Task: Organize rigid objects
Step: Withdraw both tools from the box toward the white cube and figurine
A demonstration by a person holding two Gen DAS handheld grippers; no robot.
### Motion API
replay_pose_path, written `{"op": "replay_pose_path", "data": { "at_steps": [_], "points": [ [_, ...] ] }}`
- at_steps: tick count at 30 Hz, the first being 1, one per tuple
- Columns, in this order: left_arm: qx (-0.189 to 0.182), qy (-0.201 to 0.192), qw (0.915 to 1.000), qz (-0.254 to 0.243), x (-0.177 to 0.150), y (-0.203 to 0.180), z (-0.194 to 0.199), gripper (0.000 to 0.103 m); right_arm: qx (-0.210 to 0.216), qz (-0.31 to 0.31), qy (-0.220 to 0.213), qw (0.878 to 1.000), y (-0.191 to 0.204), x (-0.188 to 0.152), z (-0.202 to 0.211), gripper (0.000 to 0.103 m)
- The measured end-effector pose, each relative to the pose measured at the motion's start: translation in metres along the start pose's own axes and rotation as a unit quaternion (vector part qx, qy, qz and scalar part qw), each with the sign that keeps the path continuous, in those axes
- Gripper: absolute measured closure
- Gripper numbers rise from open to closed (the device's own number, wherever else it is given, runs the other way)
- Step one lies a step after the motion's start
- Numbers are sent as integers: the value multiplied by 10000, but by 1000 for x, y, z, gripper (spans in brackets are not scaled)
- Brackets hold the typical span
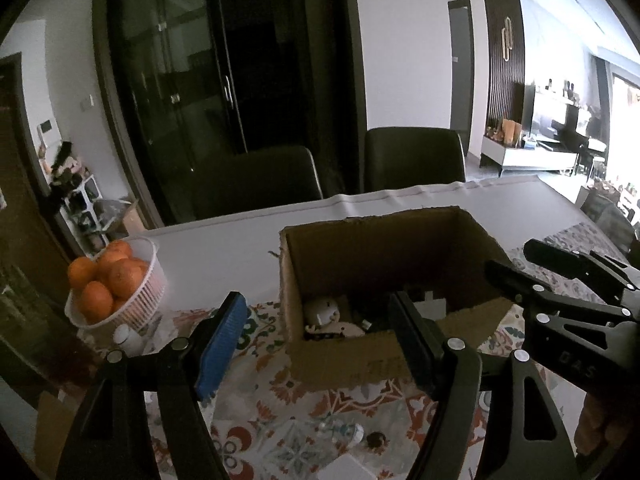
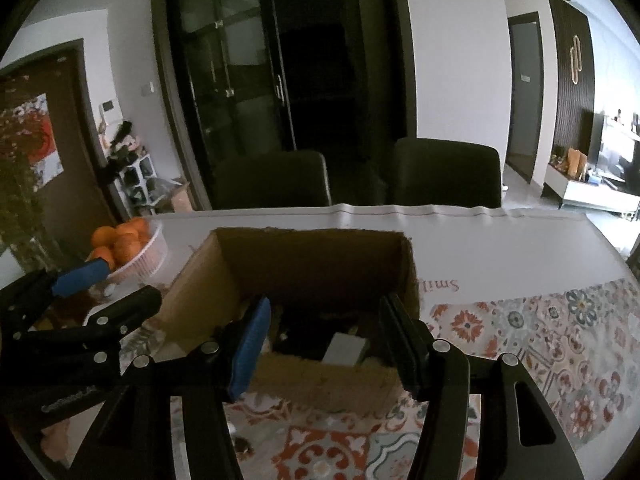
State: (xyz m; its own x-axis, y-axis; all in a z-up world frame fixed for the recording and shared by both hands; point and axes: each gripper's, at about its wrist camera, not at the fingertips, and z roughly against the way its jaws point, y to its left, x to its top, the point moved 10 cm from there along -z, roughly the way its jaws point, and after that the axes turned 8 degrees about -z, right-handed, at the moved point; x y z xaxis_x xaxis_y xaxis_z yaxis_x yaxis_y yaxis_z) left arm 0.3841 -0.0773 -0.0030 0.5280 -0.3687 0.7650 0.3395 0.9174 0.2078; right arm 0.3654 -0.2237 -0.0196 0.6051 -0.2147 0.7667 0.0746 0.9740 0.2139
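My left gripper (image 1: 320, 344) is wide apart with nothing in it, just in front of the cardboard box (image 1: 384, 280). My right gripper (image 2: 326, 344) is wide apart too, right over the box's near edge. The box sits on the patterned tablecloth (image 2: 560, 340), with small toys (image 1: 332, 320) inside. A white basket of oranges (image 1: 116, 284) stands to the left.

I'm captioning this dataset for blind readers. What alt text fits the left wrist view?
An open brown cardboard box holding small items sits on a patterned floral tablecloth, seen between the open, empty jaws of the left gripper. A white basket of oranges stands to the left; the right gripper reaches in from the right.
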Motion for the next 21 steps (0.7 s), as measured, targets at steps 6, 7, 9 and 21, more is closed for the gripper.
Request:
{"op": "replay_pose_path", "data": {
  "at_steps": [6,7,9,21],
  "points": [
    [50,-111,9999,35,-18,1,22,27,103,-30,-28,9999,9,-20,16,45],
    [54,-112,9999,44,-21,1,24,27,102,-30,-34,9999,10,-22,18,45],
    [55,-103,9999,73,-28,2,27,27,104,-29,-42,9999,11,-29,22,44],
    [215,152,9983,510,-82,4,38,24,252,223,-16,9994,24,-64,31,40]
  ]
}}
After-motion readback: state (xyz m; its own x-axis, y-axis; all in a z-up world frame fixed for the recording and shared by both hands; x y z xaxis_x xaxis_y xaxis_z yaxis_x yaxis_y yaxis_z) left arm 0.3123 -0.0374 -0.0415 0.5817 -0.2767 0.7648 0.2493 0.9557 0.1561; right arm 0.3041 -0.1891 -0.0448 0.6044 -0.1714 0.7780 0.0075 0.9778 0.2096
